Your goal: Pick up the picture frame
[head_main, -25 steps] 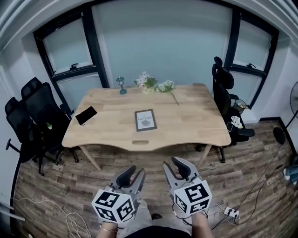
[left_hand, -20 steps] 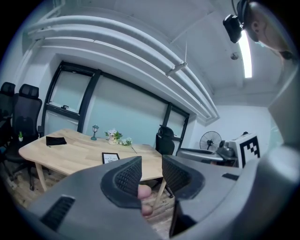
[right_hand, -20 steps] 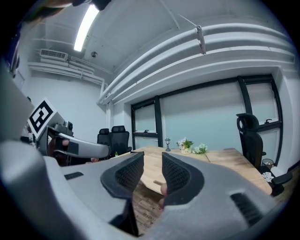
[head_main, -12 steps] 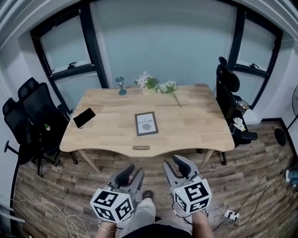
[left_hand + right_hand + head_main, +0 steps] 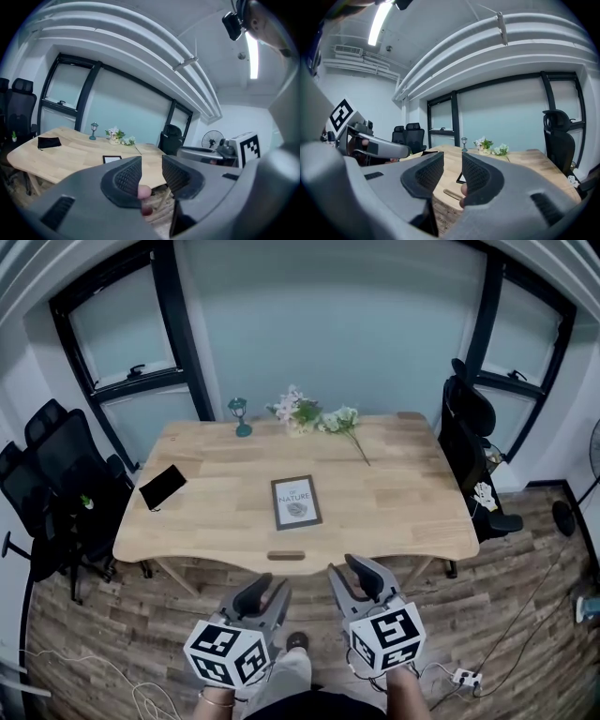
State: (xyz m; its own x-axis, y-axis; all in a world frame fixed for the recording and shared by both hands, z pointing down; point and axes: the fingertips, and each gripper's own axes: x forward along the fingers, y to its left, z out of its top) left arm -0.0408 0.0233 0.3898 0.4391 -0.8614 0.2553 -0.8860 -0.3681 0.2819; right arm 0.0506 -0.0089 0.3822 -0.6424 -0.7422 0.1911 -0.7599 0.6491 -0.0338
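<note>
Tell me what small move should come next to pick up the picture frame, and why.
Probably bring both hands forward, up to the near edge of the table. The picture frame lies flat near the table's middle, while the left gripper and right gripper hang short of it over the floor, jaws apart and empty, so neither can likely reach it yet.

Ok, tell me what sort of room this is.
Probably an office meeting room: a large light wooden table, black swivel office chairs beside it, and tall black-framed windows behind.

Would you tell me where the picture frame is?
In the head view, the frame lies flat near the table's middle, on the flowers' near side.
</note>
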